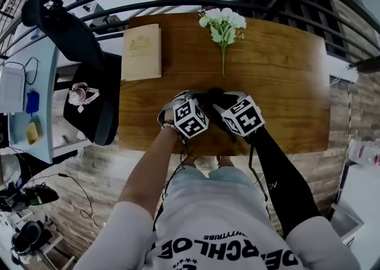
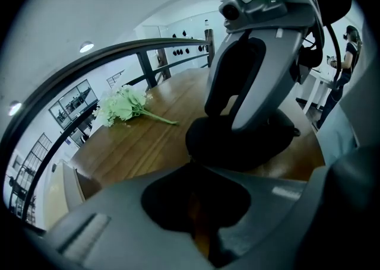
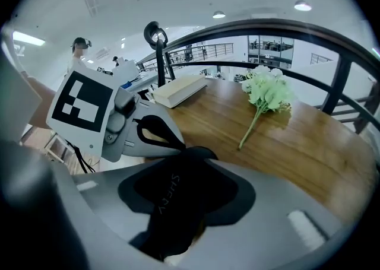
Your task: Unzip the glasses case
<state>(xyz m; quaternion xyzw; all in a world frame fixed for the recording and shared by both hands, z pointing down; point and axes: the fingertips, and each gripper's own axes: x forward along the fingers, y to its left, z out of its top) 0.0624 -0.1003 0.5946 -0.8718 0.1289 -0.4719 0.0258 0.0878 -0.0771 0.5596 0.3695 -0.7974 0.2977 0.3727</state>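
Observation:
A black zipped glasses case (image 1: 211, 95) lies on the wooden table (image 1: 279, 85) near its front edge, between my two grippers. My right gripper (image 1: 221, 99) straddles it from the right. In the right gripper view the case (image 3: 178, 183) fills the gap of that gripper (image 3: 178, 209), and the jaws are shut on it. My left gripper (image 1: 198, 100) is shut with its tips at the case's near edge (image 2: 196, 144). Whether the left gripper (image 2: 191, 171) pinches the zipper pull is hidden. The zipper itself does not show.
A cream book (image 1: 141, 52) lies at the table's back left and a bunch of white flowers (image 1: 222, 22) at the back middle. Dark curved railings run behind the table. A black chair (image 1: 89, 85) stands to the left. A person (image 3: 80, 46) stands far off.

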